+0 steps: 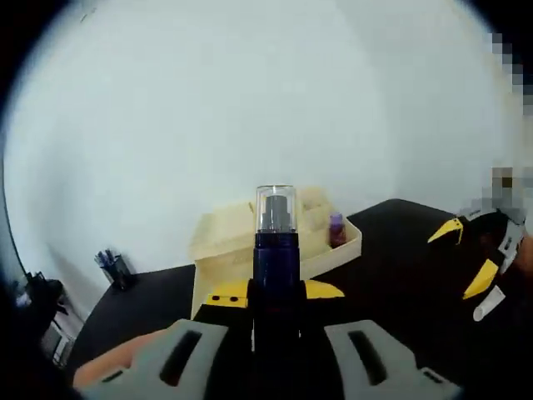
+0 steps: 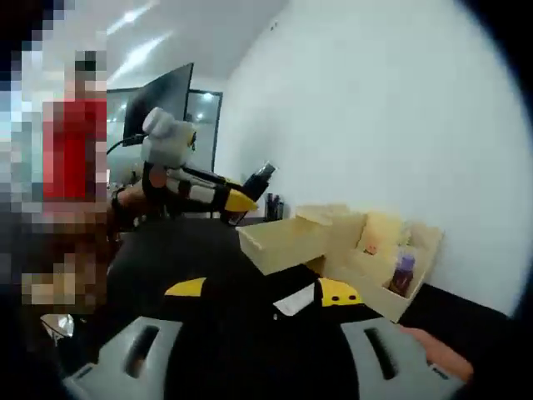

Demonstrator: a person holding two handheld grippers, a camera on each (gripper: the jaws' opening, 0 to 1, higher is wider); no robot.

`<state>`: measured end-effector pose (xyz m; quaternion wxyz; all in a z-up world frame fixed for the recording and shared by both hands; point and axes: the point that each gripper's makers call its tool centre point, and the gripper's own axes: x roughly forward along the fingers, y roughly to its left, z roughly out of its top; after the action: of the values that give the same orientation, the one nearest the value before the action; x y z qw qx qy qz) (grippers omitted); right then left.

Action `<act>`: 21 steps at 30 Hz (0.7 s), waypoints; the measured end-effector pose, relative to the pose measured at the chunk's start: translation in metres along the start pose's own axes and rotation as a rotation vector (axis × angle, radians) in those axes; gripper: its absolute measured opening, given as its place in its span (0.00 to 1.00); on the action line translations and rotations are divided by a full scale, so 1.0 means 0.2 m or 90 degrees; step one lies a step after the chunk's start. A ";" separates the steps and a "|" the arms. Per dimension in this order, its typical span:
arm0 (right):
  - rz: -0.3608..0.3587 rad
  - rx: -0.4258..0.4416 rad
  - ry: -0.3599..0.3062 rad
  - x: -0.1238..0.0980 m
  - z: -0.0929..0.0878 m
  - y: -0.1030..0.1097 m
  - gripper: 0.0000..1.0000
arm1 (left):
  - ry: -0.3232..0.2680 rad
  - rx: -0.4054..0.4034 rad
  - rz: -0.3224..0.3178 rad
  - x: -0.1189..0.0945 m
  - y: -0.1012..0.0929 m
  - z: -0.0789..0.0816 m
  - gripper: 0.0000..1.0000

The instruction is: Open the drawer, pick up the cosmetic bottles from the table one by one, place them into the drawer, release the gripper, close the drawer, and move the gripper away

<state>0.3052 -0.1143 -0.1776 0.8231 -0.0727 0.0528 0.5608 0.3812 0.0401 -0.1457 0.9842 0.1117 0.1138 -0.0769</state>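
Inspector A: The left gripper [image 1: 275, 293] is clamped on the dark bottle [image 1: 276, 250], held upright between its jaws; the wooden organiser [image 1: 225, 242] lies ahead.

Inspector B: A smooth, rigid, light body is judged; its clear cap [image 1: 276, 208] looks fragile, so mid-body is preferred. The right gripper [image 2: 262, 292] is spread, nothing held.
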 end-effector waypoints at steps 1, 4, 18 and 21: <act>0.016 0.004 0.014 0.01 0.01 0.01 0.48 | 0.003 -0.004 0.001 0.02 0.03 0.01 0.16; 0.040 -0.014 0.089 0.04 0.03 0.02 0.56 | 0.011 -0.018 0.005 0.06 0.07 0.01 0.16; 0.068 -0.099 0.100 0.08 0.17 0.02 0.52 | 0.060 -0.057 0.032 0.20 0.21 -0.01 0.16; 0.075 -0.110 0.101 0.08 0.16 0.02 0.51 | 0.079 -0.059 0.036 0.25 0.20 -0.05 0.16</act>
<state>0.3069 -0.0921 -0.1499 0.7725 -0.1840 0.0734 0.6033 0.4345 0.0746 -0.1582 0.9811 0.0739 0.1748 -0.0367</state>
